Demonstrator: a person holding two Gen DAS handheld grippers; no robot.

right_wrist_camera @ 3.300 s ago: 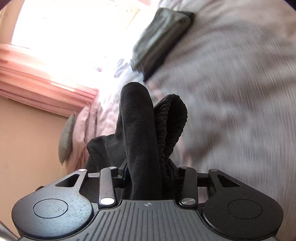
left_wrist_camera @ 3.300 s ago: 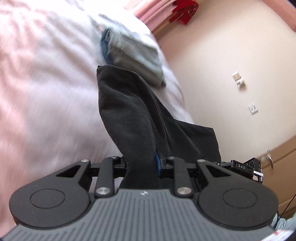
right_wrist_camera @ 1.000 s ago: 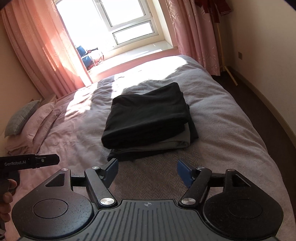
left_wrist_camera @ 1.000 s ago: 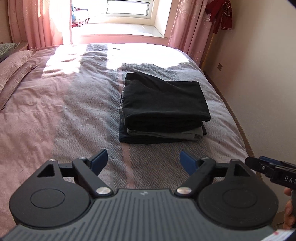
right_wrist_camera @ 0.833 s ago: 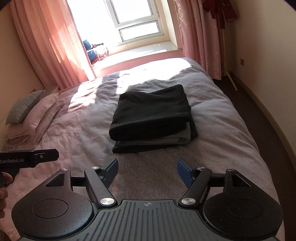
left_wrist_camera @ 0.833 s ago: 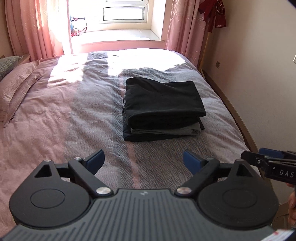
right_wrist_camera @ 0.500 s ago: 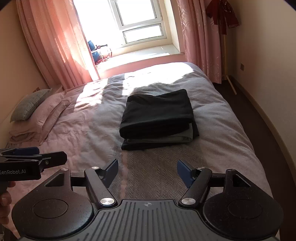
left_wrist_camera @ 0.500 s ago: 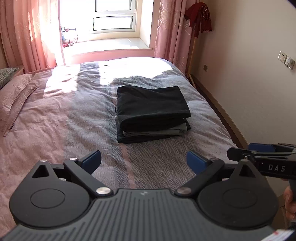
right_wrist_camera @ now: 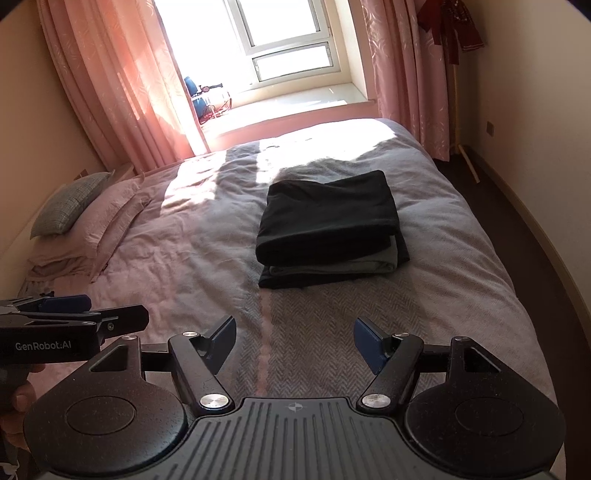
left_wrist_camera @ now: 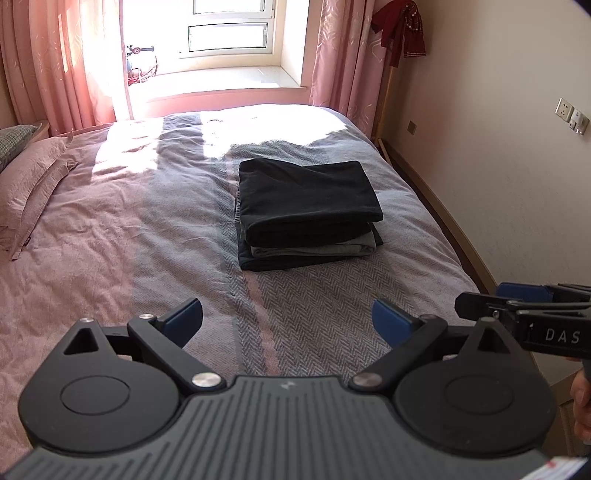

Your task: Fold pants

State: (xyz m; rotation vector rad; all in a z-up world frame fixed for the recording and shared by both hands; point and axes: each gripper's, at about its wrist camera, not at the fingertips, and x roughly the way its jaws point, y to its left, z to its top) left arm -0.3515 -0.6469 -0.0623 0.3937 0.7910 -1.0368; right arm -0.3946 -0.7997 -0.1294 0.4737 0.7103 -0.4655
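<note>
Three folded garments sat stacked on the bed (left_wrist_camera: 110, 236), the black pants (left_wrist_camera: 306, 195) on top (a grey piece and a dark one beneath). The folding looked finished, with nothing left loose. The left gripper (left_wrist_camera: 287, 320) and right gripper (right_wrist_camera: 294, 343) hung spread wide and empty, well short of the stack. No containers showed.

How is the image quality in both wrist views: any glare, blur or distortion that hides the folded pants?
Left wrist view: sunlight from the window blows out the far end of the bed, but the black folded pants atop the stack lie in shade, sharp. Right wrist view: the same glare, the pants clear; fisheye bends the walls and curtains. No motion blur in either.
</note>
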